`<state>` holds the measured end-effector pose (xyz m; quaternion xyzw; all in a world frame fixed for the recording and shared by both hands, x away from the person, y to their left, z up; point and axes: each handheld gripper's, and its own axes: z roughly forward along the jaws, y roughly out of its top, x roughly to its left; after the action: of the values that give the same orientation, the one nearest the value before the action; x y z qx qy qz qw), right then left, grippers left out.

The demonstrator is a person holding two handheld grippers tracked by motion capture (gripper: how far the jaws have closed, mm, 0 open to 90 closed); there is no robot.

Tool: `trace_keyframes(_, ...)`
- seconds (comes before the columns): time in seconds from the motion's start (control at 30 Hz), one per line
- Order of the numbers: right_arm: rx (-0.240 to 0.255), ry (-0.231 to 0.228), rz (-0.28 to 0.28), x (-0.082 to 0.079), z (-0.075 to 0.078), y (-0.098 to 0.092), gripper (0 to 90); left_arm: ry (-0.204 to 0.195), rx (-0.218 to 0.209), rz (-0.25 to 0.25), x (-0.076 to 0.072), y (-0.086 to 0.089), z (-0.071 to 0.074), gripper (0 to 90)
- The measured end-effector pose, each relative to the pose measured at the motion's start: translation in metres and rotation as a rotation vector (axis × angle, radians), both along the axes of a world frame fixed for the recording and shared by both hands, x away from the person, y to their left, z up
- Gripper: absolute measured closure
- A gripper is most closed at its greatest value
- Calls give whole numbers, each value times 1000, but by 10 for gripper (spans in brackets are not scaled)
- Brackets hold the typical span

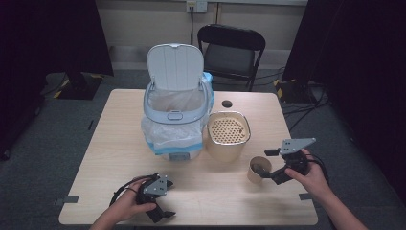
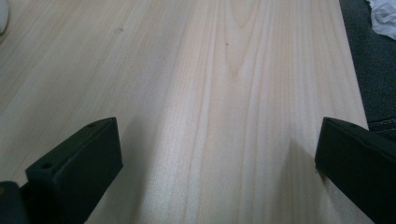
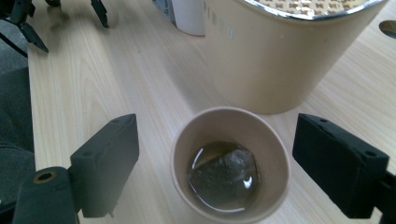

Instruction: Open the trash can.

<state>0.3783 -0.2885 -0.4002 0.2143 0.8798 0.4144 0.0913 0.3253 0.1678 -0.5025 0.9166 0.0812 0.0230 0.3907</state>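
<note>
While the left gripper (image 1: 160, 203) sits near the front edge of the pale wooden table (image 1: 115, 143) with its jaws spread wide over bare wood and nothing between them, the right gripper (image 1: 269, 173) is at the tan paper cup (image 1: 259, 168) on the table's right side. Right jaws stand wide, one on each side of the cup; in the right gripper view there is a visible gap between each pad and the cup wall (image 3: 231, 163), so no grip. Cup stands upright on the table, long axis vertical, mouth pointing up, dark liquid and a soaked tea bag (image 3: 224, 175) inside. It is just in front of the beige bin with the perforated strainer top (image 1: 227, 135), near but apart. The white lidded bin with a plastic liner (image 1: 176, 110), lid up, stands left of the beige one
</note>
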Motion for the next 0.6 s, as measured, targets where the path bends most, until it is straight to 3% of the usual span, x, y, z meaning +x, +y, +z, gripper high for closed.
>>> trace_keyframes(0.5, 52, 18, -17, -2, -23, -13, 140, -1, -3, 0, 0, 0, 0, 0)
trace_keyframes(0.6, 70, 3, -22, -2, -26, -14, 138, -2, -2, -4, 0, 0, 0, 0)
